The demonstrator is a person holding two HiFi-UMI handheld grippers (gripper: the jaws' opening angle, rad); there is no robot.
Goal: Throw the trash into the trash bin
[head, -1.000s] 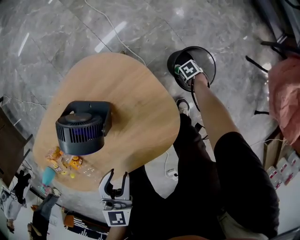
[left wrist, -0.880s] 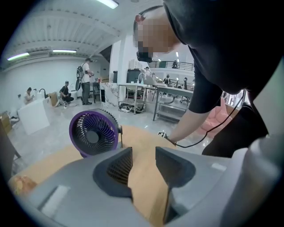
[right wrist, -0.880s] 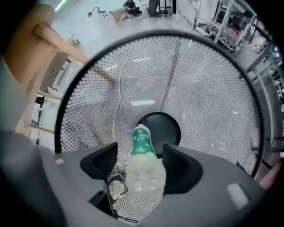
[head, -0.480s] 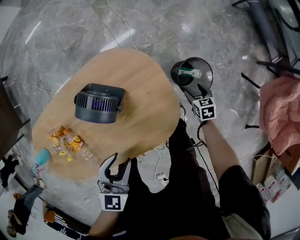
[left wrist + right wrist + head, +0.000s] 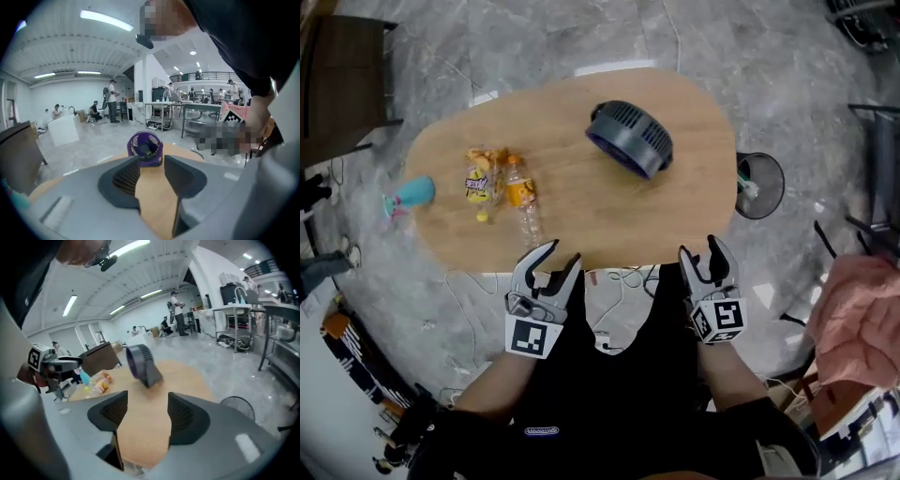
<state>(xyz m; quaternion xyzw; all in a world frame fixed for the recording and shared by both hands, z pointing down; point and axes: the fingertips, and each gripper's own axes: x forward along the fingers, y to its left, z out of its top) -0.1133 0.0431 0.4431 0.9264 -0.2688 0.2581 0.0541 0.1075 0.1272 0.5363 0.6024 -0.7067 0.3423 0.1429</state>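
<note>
We hold both tools over the near edge of the table [image 5: 581, 220], and neither has anything in it: the left gripper [image 5: 560, 255] has its jaws spread with only bare wood and the fan [image 5: 628, 139] showing between them, and the right gripper [image 5: 701, 251] is likewise released and empty. The trash we can make out lies toward the left end of the table: the snack packets [image 5: 483, 175] and, just beside them, a clear plastic bottle [image 5: 522, 202] on its side, with a teal cup [image 5: 411, 195] right at the left edge. The trash bin [image 5: 759, 185] stands on the floor just off the right edge, well apart from that pile, with a pale item [image 5: 746, 184] inside it. We see a few risks from here. The bottle looks smooth and round, so a shallow pinch could squirt it out or set it rolling toward the near edge. The packets look thin and may slip if caught only by a corner. A careless reach could nudge the cup off the left edge, and the long carry past the fan invites a drop short of the bin.
</note>
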